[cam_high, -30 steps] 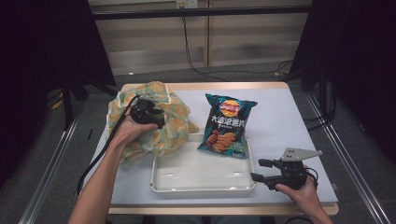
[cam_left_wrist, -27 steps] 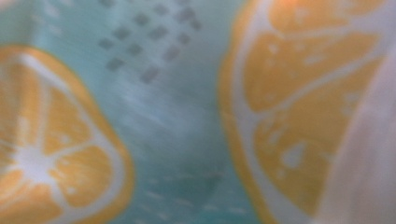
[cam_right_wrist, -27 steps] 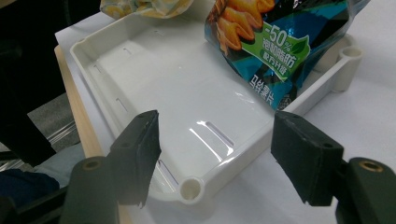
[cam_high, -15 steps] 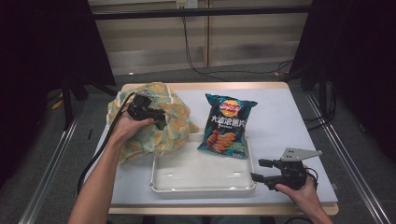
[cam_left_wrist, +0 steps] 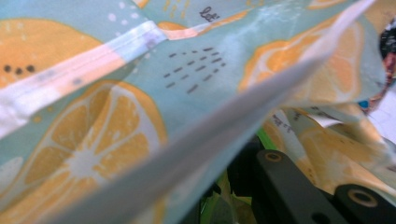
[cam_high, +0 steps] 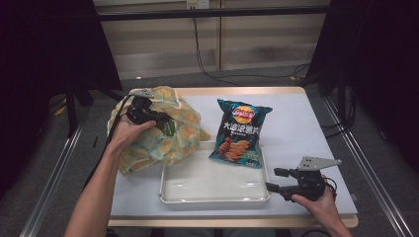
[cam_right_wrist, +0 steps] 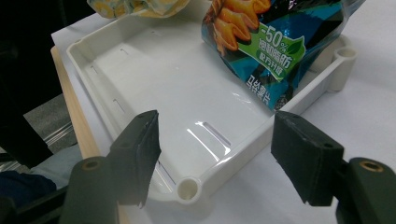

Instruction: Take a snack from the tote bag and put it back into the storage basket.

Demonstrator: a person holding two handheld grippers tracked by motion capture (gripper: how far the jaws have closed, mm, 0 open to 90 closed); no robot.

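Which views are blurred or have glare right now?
Left gripper view: the lemon-print bag sits so close that the fabric and the black jaw are soft and out of focus. Right gripper view: sharp, with a bright glare streak on the white tray floor. High view: evenly lit table, dark surroundings, mild softness on the chip bag.

Grey floor [cam_high: 296, 79], pale panelled wall [cam_high: 257, 34], black cables [cam_high: 202, 54] hanging down.

Chips bag [cam_high: 240, 132] – white tray [cam_high: 213, 197], table [cam_high: 296, 128]
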